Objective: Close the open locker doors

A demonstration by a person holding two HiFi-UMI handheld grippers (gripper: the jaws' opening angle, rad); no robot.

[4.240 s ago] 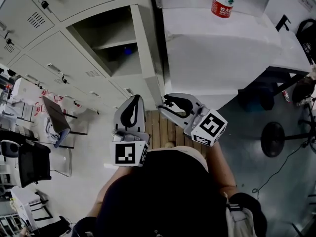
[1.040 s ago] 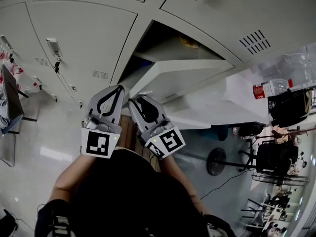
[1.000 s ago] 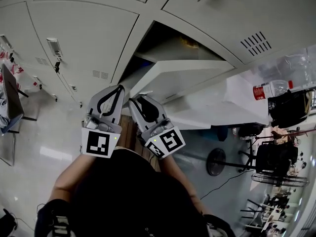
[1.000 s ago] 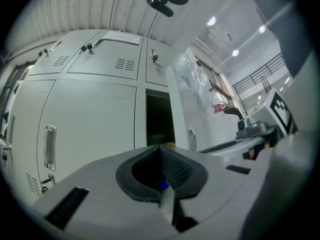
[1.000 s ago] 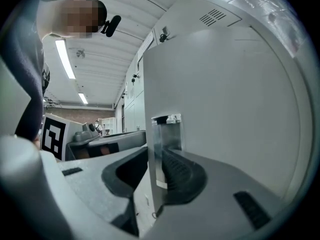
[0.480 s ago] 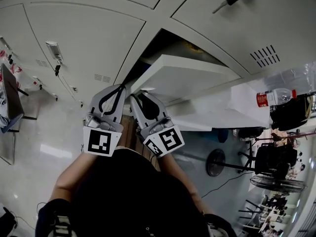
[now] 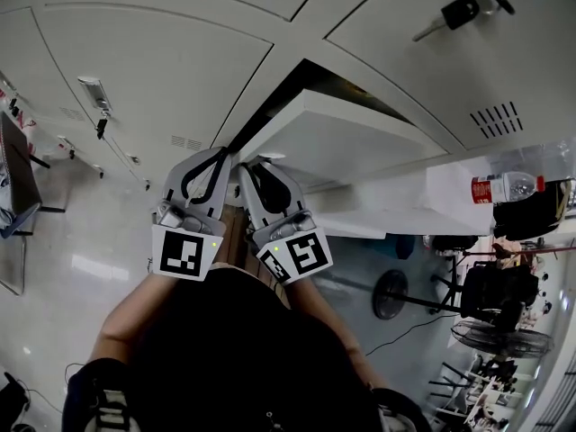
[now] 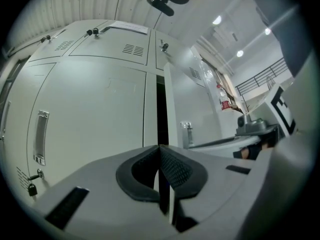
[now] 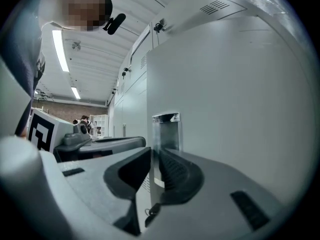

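The open grey locker door (image 7: 351,138) stands ajar, with a narrow dark gap (image 7: 270,106) between it and the frame. Both grippers sit side by side at the door's free edge. My left gripper (image 7: 219,157) is shut and empty; in the left gripper view its tips (image 8: 159,148) point at the gap (image 8: 161,114) beside the door (image 8: 197,109). My right gripper (image 7: 245,167) faces the door panel (image 9: 225,84) and its recessed handle (image 9: 165,131). Its jaws (image 9: 151,151) have just been closing and keep a thin slit, with nothing between them.
Closed lockers fill the left and top, one with a handle (image 7: 94,93), one with keys (image 7: 459,12) hanging. A padlock (image 8: 31,189) hangs low on the left. A white table (image 7: 405,210) with a bottle (image 7: 504,187) stands right; chairs and a fan (image 7: 486,286) lie beyond.
The door has swung further toward the frame and the dark opening has narrowed. Both grippers have moved forward with it, and the right jaws look closer together.
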